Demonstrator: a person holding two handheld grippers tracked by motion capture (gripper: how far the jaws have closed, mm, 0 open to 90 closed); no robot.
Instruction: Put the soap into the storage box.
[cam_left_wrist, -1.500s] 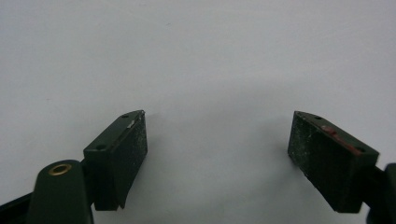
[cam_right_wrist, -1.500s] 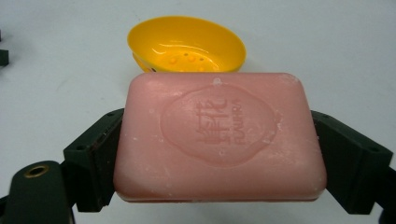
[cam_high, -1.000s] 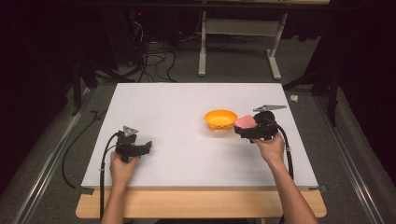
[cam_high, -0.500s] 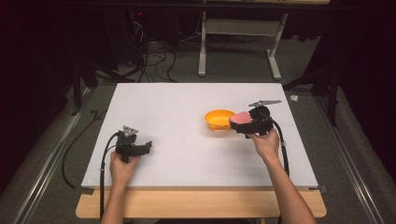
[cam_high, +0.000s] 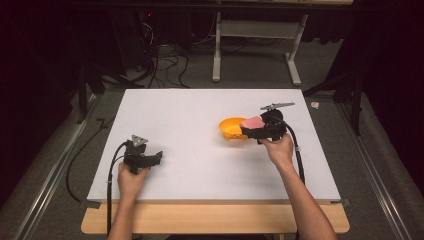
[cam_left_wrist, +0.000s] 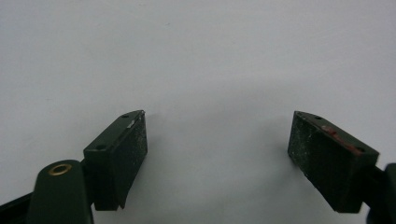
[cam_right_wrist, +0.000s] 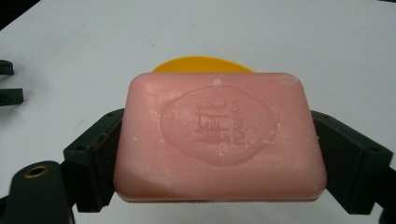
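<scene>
Right gripper (cam_right_wrist: 219, 154) clamps a pink rectangular soap bar (cam_right_wrist: 219, 140) above the round orange plastic bowl (cam_high: 231, 129). Left gripper (cam_left_wrist: 217, 154) rests near-left, jaws wide apart, empty.

your pink soap bar (cam_right_wrist: 219, 140) carries an embossed oval crest, at frame centre; behind it the bowl (cam_high: 231, 129) is orange, the table (cam_high: 200, 115) plain white, your jaws black.

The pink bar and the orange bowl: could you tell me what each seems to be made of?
The pink bar, clamped in the right gripper, looks like soap: matte, waxy, rounded edges, with an emblem and lettering pressed into its face and pale scuffs. The orange bowl looks like moulded plastic, smooth, evenly coloured and slightly glossy, though glazed ceramic cannot be ruled out.
</scene>
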